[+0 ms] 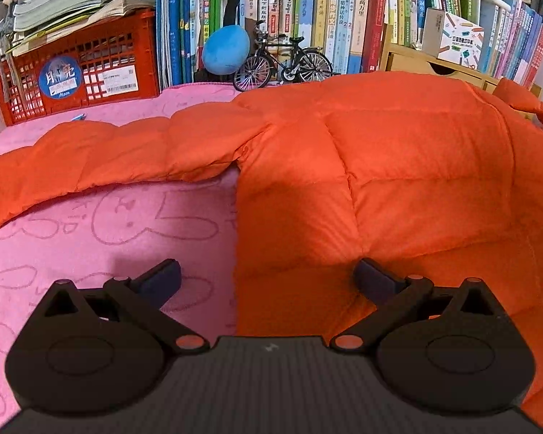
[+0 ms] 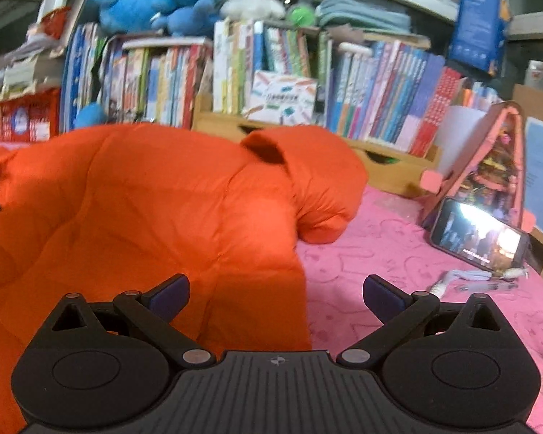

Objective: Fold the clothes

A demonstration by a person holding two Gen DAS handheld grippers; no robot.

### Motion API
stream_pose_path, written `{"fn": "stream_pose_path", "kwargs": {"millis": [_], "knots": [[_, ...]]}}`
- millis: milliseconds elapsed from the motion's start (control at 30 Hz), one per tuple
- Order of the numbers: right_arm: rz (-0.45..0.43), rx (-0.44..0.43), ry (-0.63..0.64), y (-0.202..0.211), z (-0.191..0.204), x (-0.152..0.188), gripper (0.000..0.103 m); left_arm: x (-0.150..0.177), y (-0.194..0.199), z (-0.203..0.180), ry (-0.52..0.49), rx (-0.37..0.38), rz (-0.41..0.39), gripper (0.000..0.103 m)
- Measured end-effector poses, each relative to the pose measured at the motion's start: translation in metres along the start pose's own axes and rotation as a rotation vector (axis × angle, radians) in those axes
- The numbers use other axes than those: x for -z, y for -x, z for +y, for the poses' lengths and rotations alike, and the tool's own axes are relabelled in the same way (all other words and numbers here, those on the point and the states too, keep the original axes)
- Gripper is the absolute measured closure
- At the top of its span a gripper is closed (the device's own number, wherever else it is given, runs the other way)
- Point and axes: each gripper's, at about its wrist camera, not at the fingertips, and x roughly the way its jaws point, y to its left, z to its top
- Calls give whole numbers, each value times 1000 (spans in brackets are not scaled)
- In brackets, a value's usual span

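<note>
An orange puffy jacket (image 1: 398, 166) lies spread flat on a pink towel (image 1: 90, 238) printed with rabbit outlines, in front of shelves packed with books (image 1: 307, 18). In the left wrist view one sleeve (image 1: 101, 159) stretches straight out to the left, away from the body. In the right wrist view the other sleeve (image 2: 322, 181) lies bent at the far right edge of the jacket, with its cuff (image 2: 268, 148) turned up and open.

The left tool (image 1: 268, 278) has its fingers spread wide and holds nothing; it sits low over the near edge of the jacket, one finger above the towel and the other above the orange cloth. The right tool (image 2: 277, 294) is likewise spread and empty, straddling the jacket's right side edge, one finger over cloth and one over towel.

The jacket is laid out, and no fold shows in the body. My judgement is that the step in hand is lining up for a grip on the near side edges or the hem. A next move calls for each tool to close on a single edge of the thick, slippery padding, deep enough that it does not slip free. A phone (image 2: 478, 235) with a lit screen and a cord (image 2: 470, 278) lie on the towel to the right, near the sleeve's path.
</note>
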Motion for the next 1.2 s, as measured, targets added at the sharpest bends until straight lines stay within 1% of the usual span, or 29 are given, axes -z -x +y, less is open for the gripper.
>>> {"fn": "stream_pose_path", "kwargs": {"millis": [167,400,567,733,767,800,833,867,900,933,967,1000,1033,1067,1100,1200], "knots": [[29,-6,28,-6,8,3,0,2,0,-1,-9,-1,-21,0],[59,-16,48,-12,11,3,0,3,0,-1,-8,0,-29,0],[96,-53,8,-19,4,3,0,-1,-3,-4,-2,3,-17,0],[129,-121,-66,-25,-6,2,0,-7,-8,-7,-12,60,0,0],[136,-135,-84,-27,-9,2,0,-8,-7,-7,-10,80,-5,3],[145,-152,-106,-28,-11,2,0,-8,-7,-8,-9,98,-11,16],[156,-168,-129,-30,-14,1,0,-8,-5,-10,-10,102,-23,25],[170,-184,-155,-32,-17,1,0,-8,-3,-13,-13,103,-27,43],[183,-200,-182,-34,-19,1,0,-7,-1,-15,-17,104,-30,59],[187,-212,-203,-34,-20,1,2,-7,1,-17,-21,104,-34,65],[188,-226,-217,-33,-20,1,7,-7,3,-19,-24,106,-37,77],[183,-243,-215,-31,-18,0,21,-5,5,-21,-25,114,-34,81],[177,-260,-213,-29,-15,-1,33,-3,7,-24,-35,103,-34,82],[174,-275,-211,-27,-12,-2,38,0,10,-27,-51,93,-34,82],[175,-282,-207,-25,-7,-3,46,3,13,-27,-69,85,-36,82],[165,-313,-179,-20,11,-8,55,13,23,-28,-120,63,-42,82]]}}
